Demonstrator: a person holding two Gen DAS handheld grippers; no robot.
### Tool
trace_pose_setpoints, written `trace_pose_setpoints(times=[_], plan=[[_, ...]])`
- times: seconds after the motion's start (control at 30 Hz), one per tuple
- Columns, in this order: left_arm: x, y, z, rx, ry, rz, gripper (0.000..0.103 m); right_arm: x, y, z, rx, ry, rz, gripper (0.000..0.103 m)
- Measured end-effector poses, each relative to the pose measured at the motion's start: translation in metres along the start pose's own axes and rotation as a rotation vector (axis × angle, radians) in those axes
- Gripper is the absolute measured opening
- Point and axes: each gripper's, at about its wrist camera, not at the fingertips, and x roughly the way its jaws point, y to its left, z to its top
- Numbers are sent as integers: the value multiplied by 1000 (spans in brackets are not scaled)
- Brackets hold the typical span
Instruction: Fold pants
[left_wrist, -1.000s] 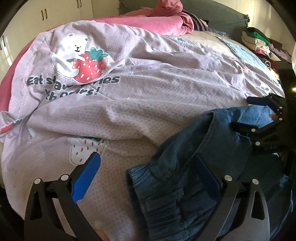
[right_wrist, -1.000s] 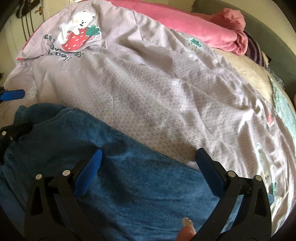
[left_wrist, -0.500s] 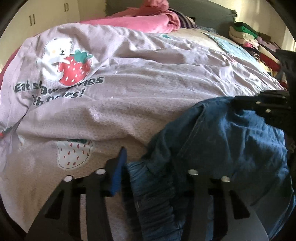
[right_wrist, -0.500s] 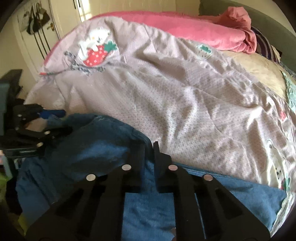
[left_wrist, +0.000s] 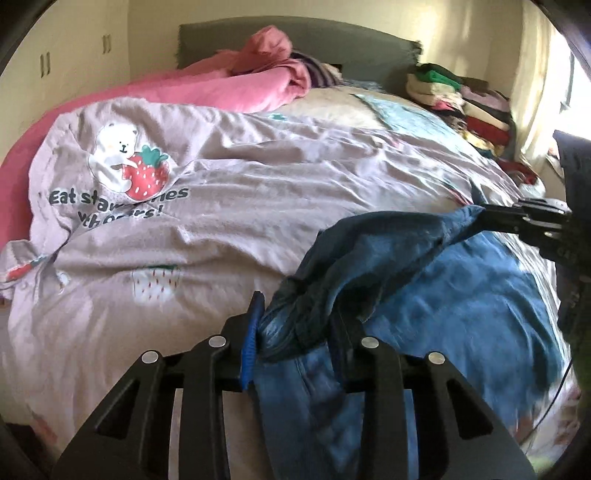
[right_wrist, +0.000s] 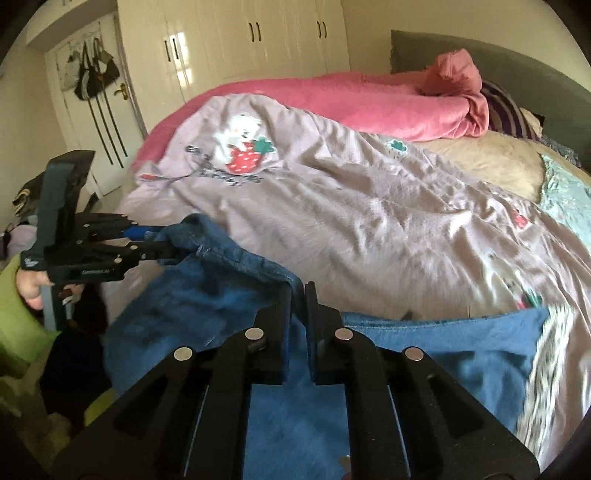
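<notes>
The blue denim pants (left_wrist: 461, 295) hang lifted over the lilac duvet (left_wrist: 258, 206), held by both grippers. My left gripper (left_wrist: 295, 332) is shut on a bunched end of the pants (right_wrist: 207, 306); it shows from the side in the right wrist view (right_wrist: 162, 243). My right gripper (right_wrist: 298, 295) is shut on the pants' upper edge; it shows at the right in the left wrist view (left_wrist: 484, 218). The cloth sags between the two grips.
A pink blanket (left_wrist: 221, 85) lies across the far side of the bed. Stacks of folded clothes (left_wrist: 461, 103) stand at the back right. A wardrobe (right_wrist: 258, 40) and a door with hanging bags (right_wrist: 92, 74) are to the left.
Both grippers went from open to shut on the pants, then lifted them off the duvet. The views rose and pulled back from the bed.
</notes>
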Motion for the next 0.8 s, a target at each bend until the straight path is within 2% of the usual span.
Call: trace_pose_setpoints(times=[0.2,0.4,0.5,0.6,0.63,0.8], plan=[[-42,-14,-44,15,-7,-39,31,-47,55,-56,-10,27,37,3],[-60,-20,-83,23,14,-11,31,-55,102,-106,-21,117,100,3],[-55,-19,-102,8,58,-13,31,-42,107,-128,8,167,103,3],[-49,-18,-113,13,90,5,36,-24,107,-146,23,220,78,3],[-49,-17,-115,12,94,14,41,-19,108,-150,21,228,73,3],[-60,-9,-121,-8,105,33,43,-23,109,-150,33,232,98,12]])
